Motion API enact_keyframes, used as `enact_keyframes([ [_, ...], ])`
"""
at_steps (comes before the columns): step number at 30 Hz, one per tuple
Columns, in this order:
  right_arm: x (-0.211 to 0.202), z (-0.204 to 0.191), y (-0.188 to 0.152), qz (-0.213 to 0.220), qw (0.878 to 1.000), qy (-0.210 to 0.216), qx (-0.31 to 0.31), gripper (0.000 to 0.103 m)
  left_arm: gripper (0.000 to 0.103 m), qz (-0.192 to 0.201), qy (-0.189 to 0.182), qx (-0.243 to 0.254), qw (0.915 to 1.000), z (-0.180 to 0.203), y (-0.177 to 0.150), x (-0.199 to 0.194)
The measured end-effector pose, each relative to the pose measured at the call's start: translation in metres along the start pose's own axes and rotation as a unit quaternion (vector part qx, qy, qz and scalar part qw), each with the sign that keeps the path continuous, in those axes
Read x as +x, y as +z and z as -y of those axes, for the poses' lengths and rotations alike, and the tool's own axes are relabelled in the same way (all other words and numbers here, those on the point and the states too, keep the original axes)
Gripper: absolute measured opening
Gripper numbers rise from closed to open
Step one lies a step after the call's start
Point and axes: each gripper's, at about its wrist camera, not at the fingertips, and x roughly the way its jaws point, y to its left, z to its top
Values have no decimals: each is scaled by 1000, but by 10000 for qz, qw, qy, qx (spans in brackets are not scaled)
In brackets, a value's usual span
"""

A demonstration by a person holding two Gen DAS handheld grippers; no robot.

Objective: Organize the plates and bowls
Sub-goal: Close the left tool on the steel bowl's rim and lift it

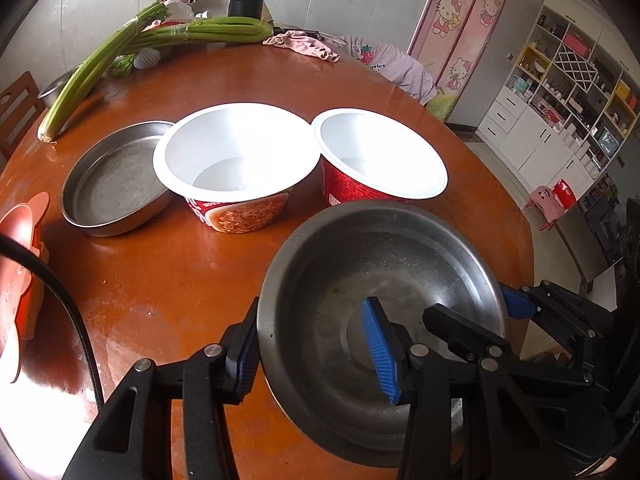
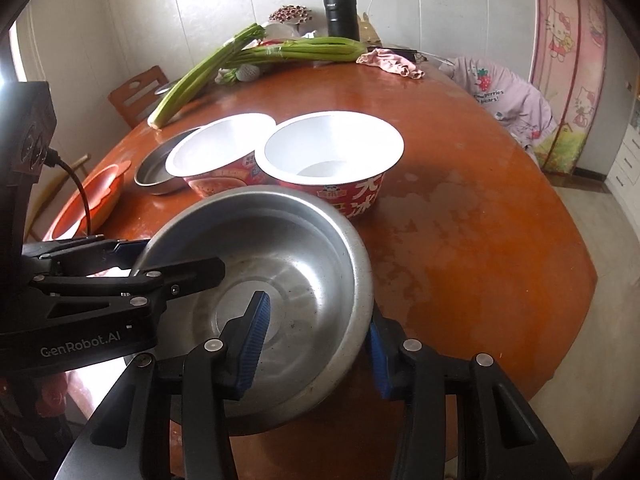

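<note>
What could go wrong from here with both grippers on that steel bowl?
1. Each hand-held gripper, left and right, straddles only the steel bowl's thin rim on opposite sides; the smooth metal could slip or tilt if they lift unevenly.
2. The near noodle cup sits right behind the bowl, so pushing forward could knock it over.

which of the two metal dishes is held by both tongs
The deep steel bowl nearest the cameras: the left tongs and right tongs each straddle its rim. The shallow steel pan sits untouched behind.
</note>
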Motion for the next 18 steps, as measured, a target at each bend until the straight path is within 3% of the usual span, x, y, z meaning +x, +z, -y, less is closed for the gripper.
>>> enact_keyframes([
  [18,-10,-22,-7,-94,9984,378,-403,47,48,43,264,-222,9994,-12,-18,-31],
])
